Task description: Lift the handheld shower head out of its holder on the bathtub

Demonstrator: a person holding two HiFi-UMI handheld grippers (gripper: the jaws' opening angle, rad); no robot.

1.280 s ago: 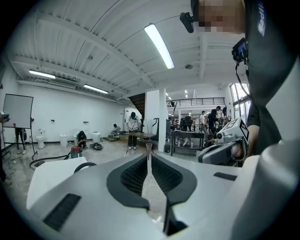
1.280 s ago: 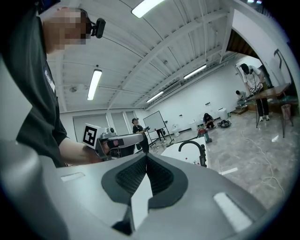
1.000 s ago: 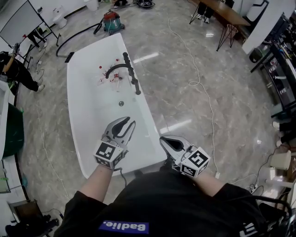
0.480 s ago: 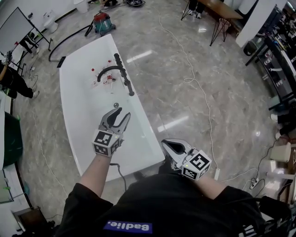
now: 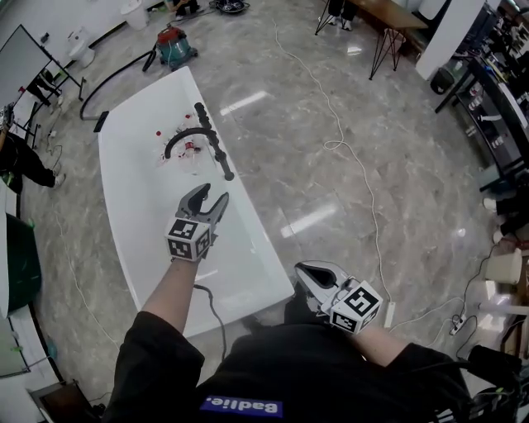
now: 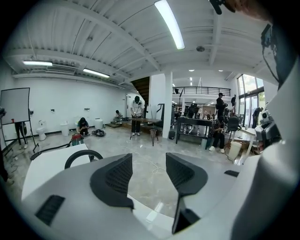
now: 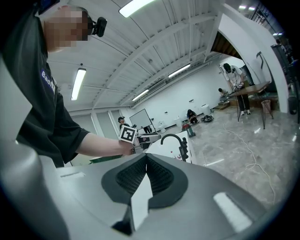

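A white bathtub (image 5: 136,206) lies on the marble floor. On its right rim stands a row of black fittings with an arched spout (image 5: 176,138). The black handheld shower head (image 5: 223,163) stands at the near end of that row. My left gripper (image 5: 208,201) hovers over the tub's right side, a short way before the shower head. Its jaws have just been opening and stand open with nothing between them. In the left gripper view the gripper (image 6: 149,173) frames bare floor, with the spout (image 6: 82,156) at left. My right gripper (image 5: 316,277) is shut, low by my body; its own view (image 7: 146,176) shows the spout (image 7: 174,139).
Small red items (image 5: 187,147) lie in the tub under the spout. A vacuum cleaner (image 5: 172,43) with a black hose sits beyond the tub. A white cable (image 5: 355,157) snakes over the floor at right. There is a table (image 5: 397,18) at the back and shelving (image 5: 504,107) at the far right.
My left gripper has travelled forward along the tub toward the black fittings, and its jaws have spread wider. The right gripper has sunk slightly, still shut.
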